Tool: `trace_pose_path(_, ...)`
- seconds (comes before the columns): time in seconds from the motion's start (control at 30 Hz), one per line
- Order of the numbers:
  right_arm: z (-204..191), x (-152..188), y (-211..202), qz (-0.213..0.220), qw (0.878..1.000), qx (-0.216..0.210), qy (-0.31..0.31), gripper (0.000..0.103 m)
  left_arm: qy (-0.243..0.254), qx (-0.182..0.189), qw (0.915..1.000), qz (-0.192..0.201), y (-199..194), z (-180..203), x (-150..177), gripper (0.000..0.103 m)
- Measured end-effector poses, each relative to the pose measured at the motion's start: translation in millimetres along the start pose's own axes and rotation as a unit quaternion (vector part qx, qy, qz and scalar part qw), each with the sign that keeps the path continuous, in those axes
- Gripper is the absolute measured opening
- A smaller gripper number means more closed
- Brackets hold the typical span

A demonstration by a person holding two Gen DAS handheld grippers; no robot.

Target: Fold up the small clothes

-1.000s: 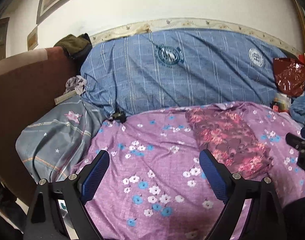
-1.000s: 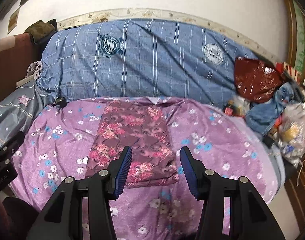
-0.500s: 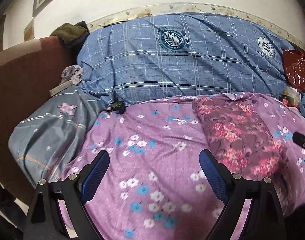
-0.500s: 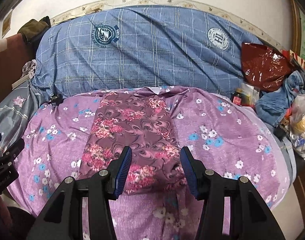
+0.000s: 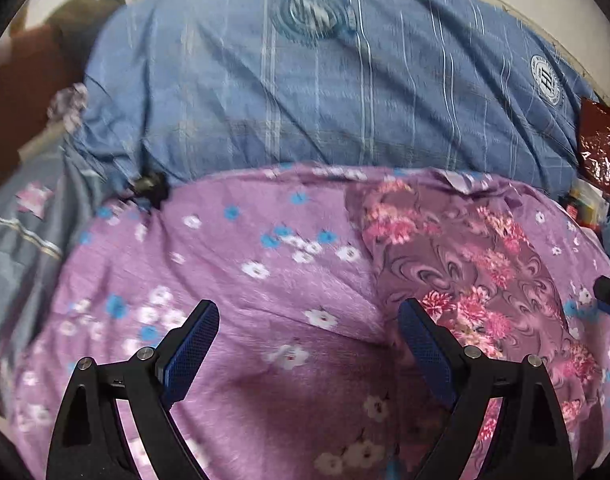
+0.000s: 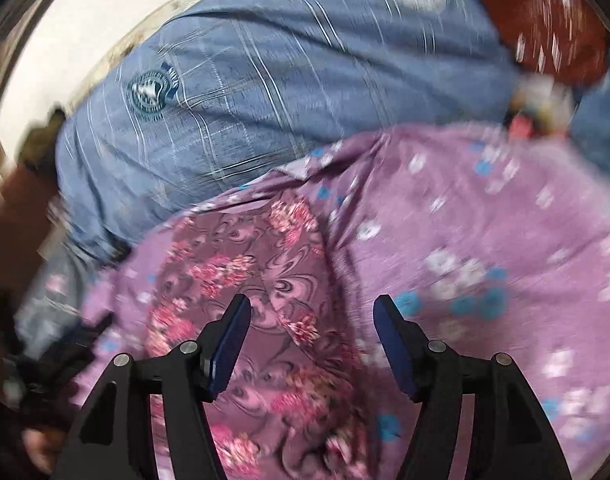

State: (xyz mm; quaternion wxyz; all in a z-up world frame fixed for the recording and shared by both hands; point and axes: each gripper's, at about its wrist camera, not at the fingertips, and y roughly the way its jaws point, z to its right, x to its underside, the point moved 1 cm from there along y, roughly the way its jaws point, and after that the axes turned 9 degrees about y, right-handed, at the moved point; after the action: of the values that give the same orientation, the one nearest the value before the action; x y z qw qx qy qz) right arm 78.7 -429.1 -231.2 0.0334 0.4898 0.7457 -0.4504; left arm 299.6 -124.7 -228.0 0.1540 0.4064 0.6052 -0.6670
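A folded maroon garment (image 5: 477, 272) with pink flowers lies flat on the purple flowered bedsheet (image 5: 233, 280). My left gripper (image 5: 309, 320) is wide open low over the sheet, its right finger at the garment's left edge, nothing between the jaws. In the right wrist view, which is blurred, the garment (image 6: 241, 272) lies below and left, and my right gripper (image 6: 311, 316) hovers over its right edge. Its jaws are opening and the pads press on nothing. The right gripper's tip (image 5: 609, 292) shows at the left wrist view's right edge.
A big blue striped pillow (image 5: 325, 92) lies along the wall behind the sheet. A grey star-print pillow (image 5: 21, 232) sits at the left. A dark red plastic bag (image 5: 601, 148) and assorted clutter sit at the right. The left gripper (image 6: 65, 352) shows at lower left in the right wrist view.
Both grippers have come down and forward toward the garment. The right gripper rolled, tilting its view, and its jaws have spread wider. The left gripper stayed wide open.
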Motion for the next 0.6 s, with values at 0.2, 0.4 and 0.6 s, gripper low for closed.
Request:
trace_pose_path(0.2, 27, -15, 24, -0.056, 0.995, -0.061, 0.063, 0.068, 0.001, 0.136, 0.9906, -0.016, 23, 1, -8, 0.091)
trace_pose_path(0.4, 33, -17, 45, -0.094, 0.99, -0.066, 0.08, 0.068, 0.04, 0.169, 0.9848, -0.011, 34, 9, -9, 0.091)
trace_pose_path(0.6, 33, -16, 68, -0.133, 0.986, -0.067, 0.076, 0.068, 0.023, 0.215, 0.9748, -0.053, 62, 15, -10, 0.09)
